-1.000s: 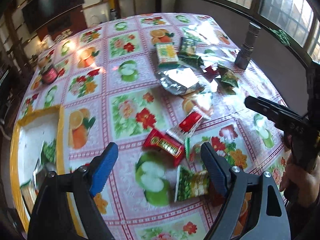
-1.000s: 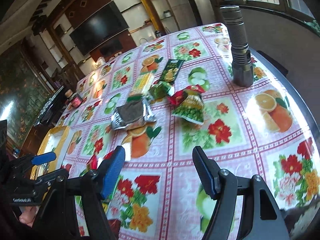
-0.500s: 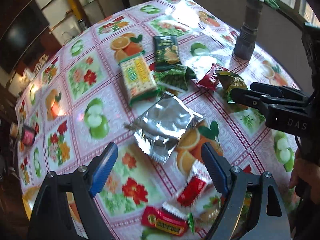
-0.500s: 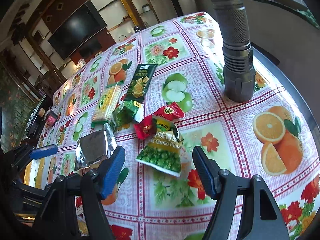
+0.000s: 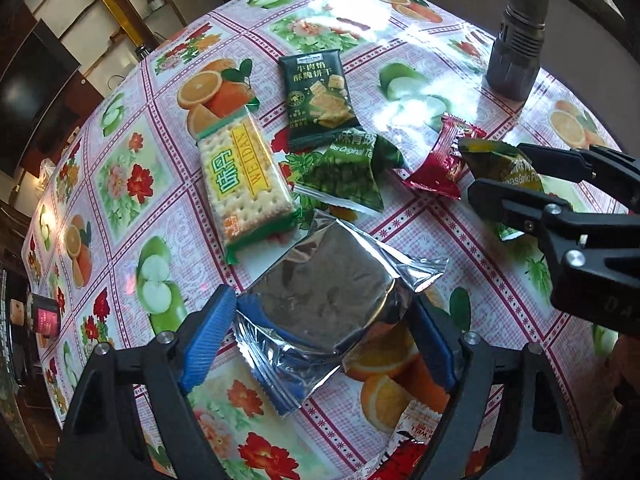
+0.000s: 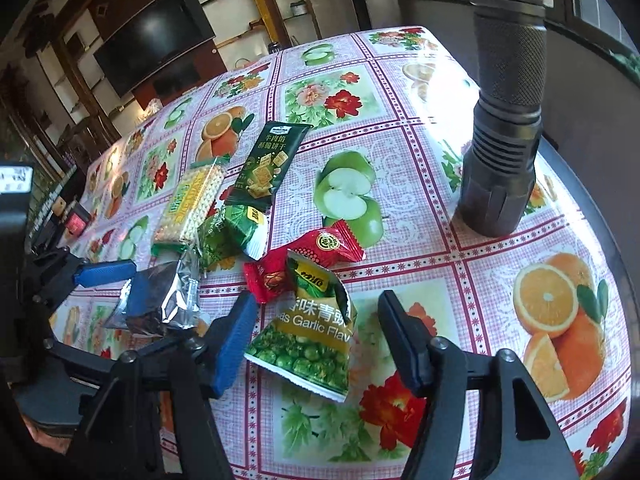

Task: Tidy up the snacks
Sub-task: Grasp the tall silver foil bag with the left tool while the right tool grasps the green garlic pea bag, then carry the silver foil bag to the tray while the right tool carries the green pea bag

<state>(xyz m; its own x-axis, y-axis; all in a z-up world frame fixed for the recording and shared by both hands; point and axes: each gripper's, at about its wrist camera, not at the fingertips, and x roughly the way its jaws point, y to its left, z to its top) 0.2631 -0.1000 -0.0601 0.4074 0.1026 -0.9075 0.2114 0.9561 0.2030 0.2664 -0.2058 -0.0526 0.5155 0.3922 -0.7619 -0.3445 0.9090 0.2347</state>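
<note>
Foil crinkled nearest to me: my left tongs (image 5: pixel 320 344) stood wide around the silver pack (image 5: pixel 332 304), its jaws closing, blue pads either side of it and, as far as I could see, not yet pressing. That pack looked light, puffy and slick, so I judged the firm middle block the place to pinch, not the limp sealed ends, which would slide out. It lay toward the near edge of the table (image 6: pixel 440 184), with one red-and-white sachet (image 5: pixel 412 428) closer still, half under my tongs.

My right tongs (image 6: pixel 316 340) was about half open and closing too, the garlic pea bag (image 6: pixel 308 344) between its jaws but not gripped, as far as I could tell. That bag was soft and air-filled; I reckoned a hold across its belly would do, gently, since peas crush.

Beyond these, mid-table, I counted one cracker pack (image 5: pixel 244 184), stiff but breakable, one green pea bag (image 5: pixel 348 176), one dark green biscuit pack (image 5: pixel 316 96), and red sachets (image 6: pixel 312 260), two by my guess, though they overlapped. That made eight snacks or so.

Near the far right edge stood one torch (image 6: pixel 504 128), upright, well apart from the snacks. At the far left edge sat one small dark jar (image 5: pixel 44 316).
</note>
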